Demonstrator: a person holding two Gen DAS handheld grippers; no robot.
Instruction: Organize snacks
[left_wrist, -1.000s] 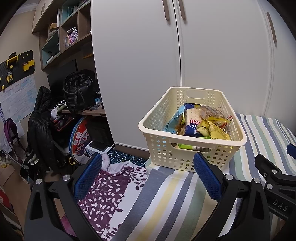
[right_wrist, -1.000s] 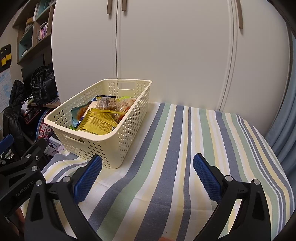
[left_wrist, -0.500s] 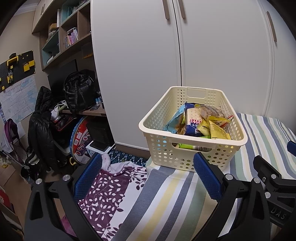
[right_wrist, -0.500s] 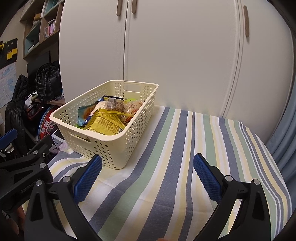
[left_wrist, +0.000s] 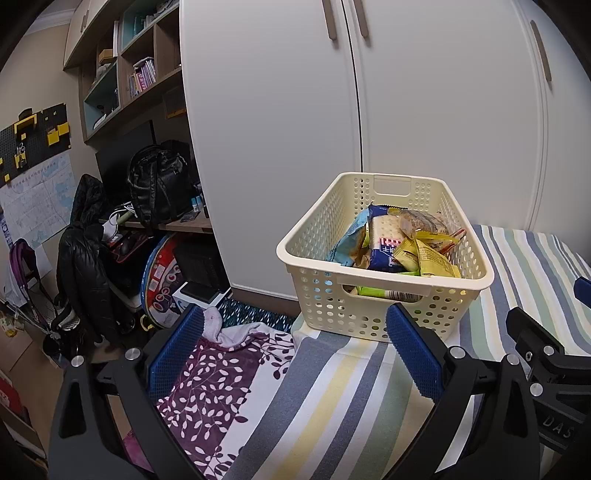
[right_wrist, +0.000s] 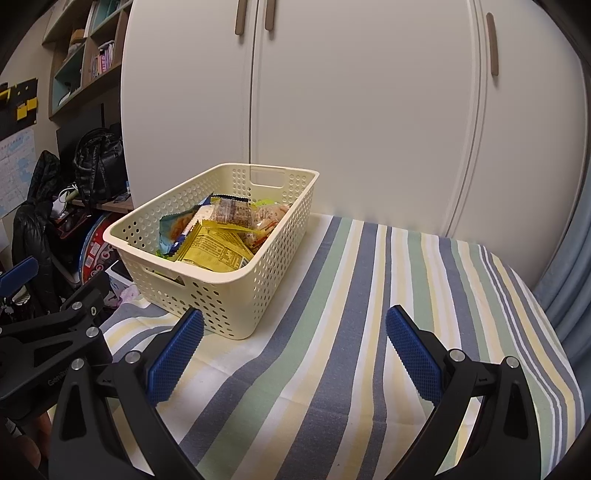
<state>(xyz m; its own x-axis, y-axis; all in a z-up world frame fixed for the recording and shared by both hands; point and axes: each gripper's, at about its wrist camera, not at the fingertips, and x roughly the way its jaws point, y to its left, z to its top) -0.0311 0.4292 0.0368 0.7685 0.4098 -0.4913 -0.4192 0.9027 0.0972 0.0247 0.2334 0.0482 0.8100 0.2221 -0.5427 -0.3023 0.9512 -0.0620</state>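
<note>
The left gripper (left_wrist: 295, 347) is spread wide and holds nothing; its blue pads (left_wrist: 412, 354) hang just in front of the cream perforated basket (left_wrist: 373, 314), low, near the basket's front cut-out handle. The right gripper (right_wrist: 295, 349) is also wide apart and empty, to the right of the basket's front corner, above the striped cloth (right_wrist: 369, 332).

The basket stands at the left edge of the striped cloth, before the white wardrobe doors (right_wrist: 369, 110). All the snacks I can see are inside the basket: a yellow packet (right_wrist: 212, 251) in the front part, a blue and white cracker packet (left_wrist: 384, 249) beside it, a light blue bag (left_wrist: 349, 240) against the basket's left wall, and a clear wrapped bar (right_wrist: 231, 210) toward the back. I see no snack on the cloth outside the basket.

I judge that the packets are light, thin and crinkly, with smooth film that slips easily. The contents probably break if pressed hard. A good place to take one is its flat sealed edge, with a gentle pinch. The basket itself looks stiff and light; its rim or the handle opening offers a firm hold.
</note>
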